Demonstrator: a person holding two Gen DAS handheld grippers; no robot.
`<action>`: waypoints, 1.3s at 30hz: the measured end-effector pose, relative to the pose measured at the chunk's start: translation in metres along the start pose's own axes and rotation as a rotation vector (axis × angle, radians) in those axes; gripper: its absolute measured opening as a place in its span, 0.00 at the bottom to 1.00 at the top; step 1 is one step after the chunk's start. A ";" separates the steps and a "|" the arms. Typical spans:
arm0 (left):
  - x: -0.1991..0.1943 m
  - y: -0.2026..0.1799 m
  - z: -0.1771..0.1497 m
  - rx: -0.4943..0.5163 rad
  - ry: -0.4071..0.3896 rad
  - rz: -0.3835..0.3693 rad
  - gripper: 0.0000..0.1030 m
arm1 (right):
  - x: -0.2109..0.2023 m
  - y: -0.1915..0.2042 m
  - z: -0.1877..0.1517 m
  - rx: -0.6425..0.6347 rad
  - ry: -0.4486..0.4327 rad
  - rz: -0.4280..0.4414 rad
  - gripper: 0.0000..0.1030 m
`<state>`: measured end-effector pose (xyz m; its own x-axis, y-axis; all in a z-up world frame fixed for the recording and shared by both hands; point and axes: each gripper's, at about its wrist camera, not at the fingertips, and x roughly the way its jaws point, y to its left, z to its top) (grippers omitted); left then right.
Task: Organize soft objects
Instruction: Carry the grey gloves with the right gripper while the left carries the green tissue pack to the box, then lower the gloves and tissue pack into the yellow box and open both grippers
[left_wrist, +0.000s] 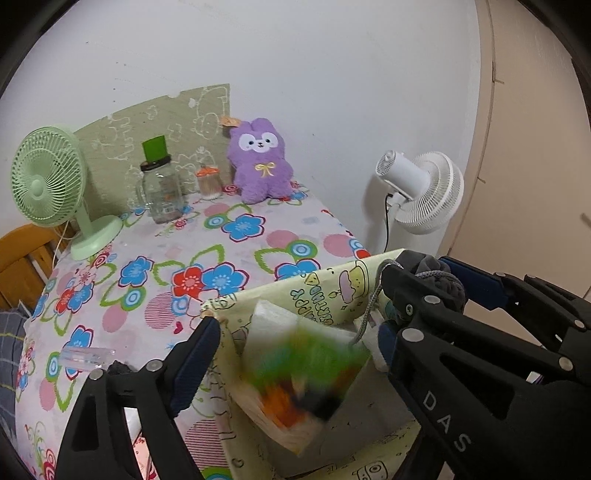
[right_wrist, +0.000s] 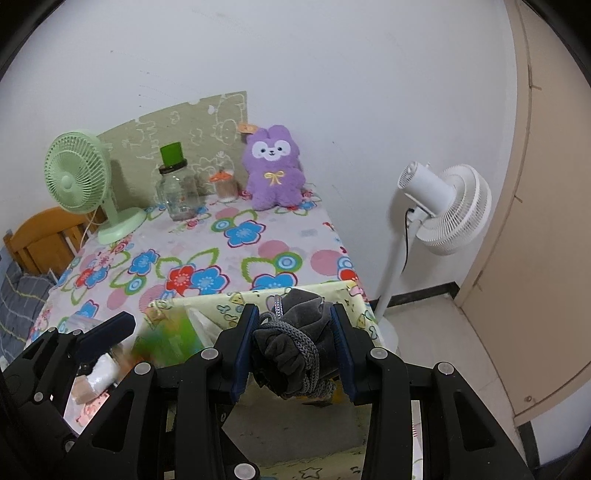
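Gripping a grey drawstring pouch (right_wrist: 291, 343) in the right claw (right_wrist: 293, 314), both blue pads pressed flat on its sides, jaws partly closed round the bunched cloth. Cord wound over the top of the pouch and hanging in a loop below. Held just above the far rim of a pale yellow cloth bin (right_wrist: 229, 302) with cartoon prints.

Spread wide on the left claw (left_wrist: 295, 328), pads touching nothing. Left finger (left_wrist: 199, 350) just outside the bin's near corner, the other close beside the right claw and the pouch. Between the open fingers, down inside the bin, a blurred packet (left_wrist: 306, 373) in green, orange and white; too smeared to name. Impossible to tell whether resting or in mid-air.

Bin standing at the near edge of a table (left_wrist: 240, 251) under a cloth of blue, red and green flowers. Near the left finger, a small clear plastic piece (left_wrist: 85, 356) lying on the cloth.

At the far end, against the wall: a purple plush animal (left_wrist: 258, 162) sitting upright with a yellow bow on its chest; beside it a small tub with an orange lid (left_wrist: 208, 182); then a glass jar (left_wrist: 162, 192) with a green cap; then a light green desk fan (left_wrist: 44, 184) at the left corner. Behind them, a green patterned board (left_wrist: 166, 122) leaning on the wall.

Off the table's right side, a white standing fan (left_wrist: 424, 192) on the floor. At the left, part of a wooden chair (left_wrist: 22, 254).
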<state>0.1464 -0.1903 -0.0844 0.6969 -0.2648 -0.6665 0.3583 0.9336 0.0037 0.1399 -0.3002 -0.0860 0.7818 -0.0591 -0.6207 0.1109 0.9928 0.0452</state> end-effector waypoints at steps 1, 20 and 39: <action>0.003 -0.001 0.000 0.006 0.006 0.000 0.91 | 0.002 -0.001 -0.001 0.004 0.004 0.000 0.41; 0.017 0.003 -0.005 0.021 0.099 0.051 0.97 | 0.027 0.000 -0.007 0.020 0.076 0.082 0.45; -0.019 0.005 -0.014 0.025 0.050 0.012 0.98 | -0.014 0.011 -0.016 0.027 0.029 0.018 0.82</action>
<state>0.1264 -0.1777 -0.0824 0.6694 -0.2408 -0.7028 0.3661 0.9301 0.0300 0.1204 -0.2866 -0.0887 0.7656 -0.0379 -0.6422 0.1137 0.9905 0.0771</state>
